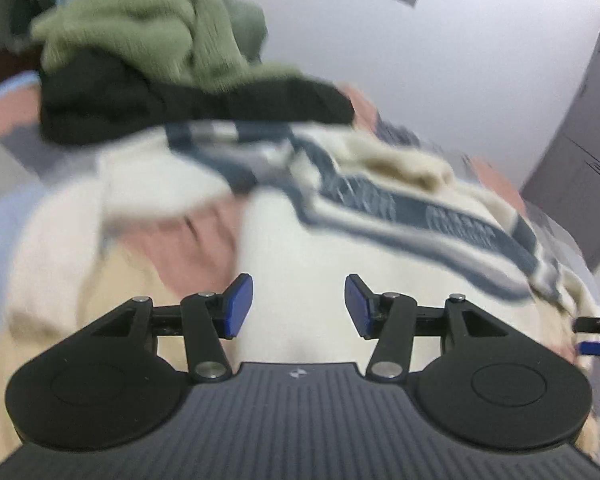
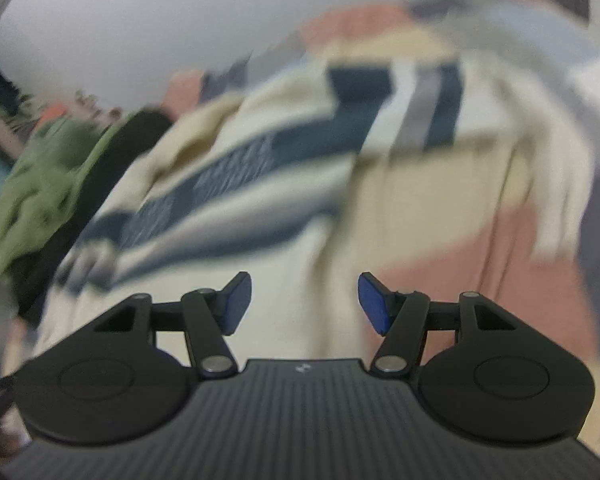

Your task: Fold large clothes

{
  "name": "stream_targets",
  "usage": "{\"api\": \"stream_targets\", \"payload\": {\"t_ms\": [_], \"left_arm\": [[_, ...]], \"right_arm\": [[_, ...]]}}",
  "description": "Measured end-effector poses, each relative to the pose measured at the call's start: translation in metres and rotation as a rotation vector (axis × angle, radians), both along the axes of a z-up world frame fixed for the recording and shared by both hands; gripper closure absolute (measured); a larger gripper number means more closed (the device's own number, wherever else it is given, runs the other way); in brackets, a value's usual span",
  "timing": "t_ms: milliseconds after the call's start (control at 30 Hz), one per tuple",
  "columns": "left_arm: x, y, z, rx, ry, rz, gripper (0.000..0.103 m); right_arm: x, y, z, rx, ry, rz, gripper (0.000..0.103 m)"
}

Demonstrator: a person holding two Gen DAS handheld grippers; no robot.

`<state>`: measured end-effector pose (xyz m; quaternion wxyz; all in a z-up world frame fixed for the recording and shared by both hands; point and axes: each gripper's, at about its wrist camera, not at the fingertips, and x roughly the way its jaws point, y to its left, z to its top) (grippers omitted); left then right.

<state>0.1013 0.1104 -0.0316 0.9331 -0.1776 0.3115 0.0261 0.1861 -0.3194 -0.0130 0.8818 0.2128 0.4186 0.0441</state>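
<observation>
Left wrist view: both grippers, left gripper and right gripper, jaws spread and empty above the cream sweater at twelve o'clock on the bed; between folds, next grab an edge.

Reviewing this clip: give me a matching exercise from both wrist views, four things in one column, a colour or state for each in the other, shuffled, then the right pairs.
Things:
1. knitted sweater
2. garment under the sweater
3. large striped garment
4. left hand-held gripper

Colour or state:
A. cream with dark blue bands
B. open, nothing between its pads
C. green
D. black

Pairs: 1-C, 2-D, 3-A, 4-B
</observation>
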Motion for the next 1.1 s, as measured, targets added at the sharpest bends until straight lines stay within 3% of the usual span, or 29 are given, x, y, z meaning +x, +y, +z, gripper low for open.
{"api": "stream_targets", "payload": {"t_ms": [133,300,400,567,700,733,767,833,900,933,1100], "left_arm": [[-0.011,-0.016,-0.015,-0.054,0.071,-0.036,0.046],[-0.016,-0.014,-0.031,-0.103,0.132,-0.011,0.046],[-0.014,-0.004,-0.035,-0.109,0.141,0.046,0.046],[-0.008,0.018,-0.045,-0.157,0.165,0.146,0.046],[0.000,0.030,-0.058,-0.247,0.195,0.152,0.046],[0.002,0.030,-0.060,-0.263,0.199,0.143,0.047],[0.002,0.029,-0.060,-0.275,0.194,0.133,0.048],[0.000,0.025,-0.056,-0.284,0.176,0.100,0.051],[-0.004,0.019,-0.050,-0.280,0.154,0.071,0.077],[-0.006,0.016,-0.046,-0.275,0.144,0.059,0.083],[-0.025,0.006,-0.014,-0.316,0.074,-0.044,0.090]], "right_arm": [[-0.027,0.015,-0.024,0.049,0.082,0.052,0.042],[-0.051,0.014,-0.054,0.026,0.138,0.042,0.040],[-0.050,0.011,-0.071,0.125,0.202,0.032,0.040],[-0.046,0.030,-0.083,0.135,0.205,0.097,0.039],[-0.044,0.033,-0.085,0.149,0.177,0.108,0.041],[-0.044,0.032,-0.084,0.145,0.164,0.112,0.052],[-0.045,0.032,-0.082,0.144,0.150,0.111,0.070],[-0.048,0.029,-0.076,0.154,0.124,0.109,0.082],[-0.053,0.026,-0.063,0.150,0.083,0.119,0.085],[-0.055,0.026,-0.055,0.121,0.061,0.131,0.086],[-0.074,0.022,-0.006,-0.005,-0.030,0.197,0.087]]}}
